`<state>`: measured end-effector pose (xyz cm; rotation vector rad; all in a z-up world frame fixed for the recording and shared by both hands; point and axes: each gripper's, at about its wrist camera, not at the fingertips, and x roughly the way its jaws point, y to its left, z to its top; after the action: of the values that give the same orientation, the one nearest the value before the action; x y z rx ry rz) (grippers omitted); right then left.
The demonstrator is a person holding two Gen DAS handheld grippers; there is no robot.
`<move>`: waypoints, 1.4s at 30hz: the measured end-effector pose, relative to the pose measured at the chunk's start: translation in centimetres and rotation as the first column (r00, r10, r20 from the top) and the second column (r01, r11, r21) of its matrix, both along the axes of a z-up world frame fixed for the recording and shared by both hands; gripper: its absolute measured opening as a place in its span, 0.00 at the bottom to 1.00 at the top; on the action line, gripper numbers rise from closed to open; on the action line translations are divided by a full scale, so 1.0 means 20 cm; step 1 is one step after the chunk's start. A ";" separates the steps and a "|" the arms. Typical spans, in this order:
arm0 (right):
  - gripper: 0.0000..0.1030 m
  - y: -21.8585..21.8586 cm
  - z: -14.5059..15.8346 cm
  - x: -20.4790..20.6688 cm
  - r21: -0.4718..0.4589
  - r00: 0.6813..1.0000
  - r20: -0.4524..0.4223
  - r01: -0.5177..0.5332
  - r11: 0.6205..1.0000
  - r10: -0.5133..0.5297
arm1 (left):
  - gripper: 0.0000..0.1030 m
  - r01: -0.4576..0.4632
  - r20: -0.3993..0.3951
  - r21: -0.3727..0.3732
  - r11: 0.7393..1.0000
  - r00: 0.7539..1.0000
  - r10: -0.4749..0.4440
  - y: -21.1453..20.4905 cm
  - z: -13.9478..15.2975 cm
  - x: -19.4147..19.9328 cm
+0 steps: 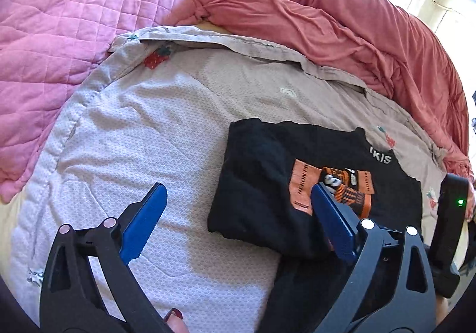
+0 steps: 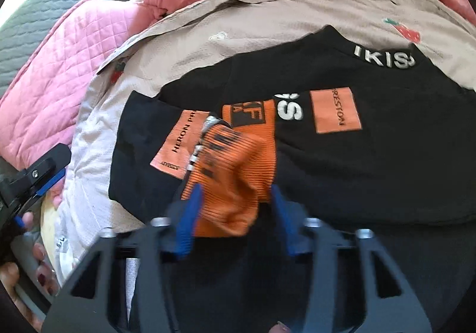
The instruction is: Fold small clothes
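Far left of the bed, the pink quilted blanket is heaped along the edge, and in the right wrist view a grey-green quilt shows beyond it. The beige strawberry-print sheet spreads flat across the middle, its hem turned back along the far side.

The left gripper hangs low over that sheet, blue fingers spread wide with nothing between them: one tip over bare sheet, the other over the left edge of the black T-shirt. A thumb with a dark red nail shows at the bottom of that view.

The shirt lies folded into a rough block on the sheet, toward the right side of the bed, white lettering at the collar and orange patches facing up. On top of it, near its middle, sits an orange ribbed sock with black print.

The right gripper is down on that sock; the picture is blurred here, but the blue fingers stand one on each side of the orange cloth and look closed against it. Whether the sock is lifted off the shirt I cannot tell.

Along the far right, the salmon-red duvet lies bunched against the sheet's edge.
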<state>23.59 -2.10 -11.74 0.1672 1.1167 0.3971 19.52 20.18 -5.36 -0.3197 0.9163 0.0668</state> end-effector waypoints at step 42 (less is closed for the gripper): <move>0.40 -1.01 0.10 0.00 -0.010 0.945 0.133 0.301 0.954 -0.297 | 0.71 0.379 0.003 0.029 0.925 0.925 -0.379 -0.68 -0.30 0.12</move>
<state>23.65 -22.29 -9.76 0.2767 0.9491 0.1174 21.91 6.48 -11.33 -0.1119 0.9536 -0.2789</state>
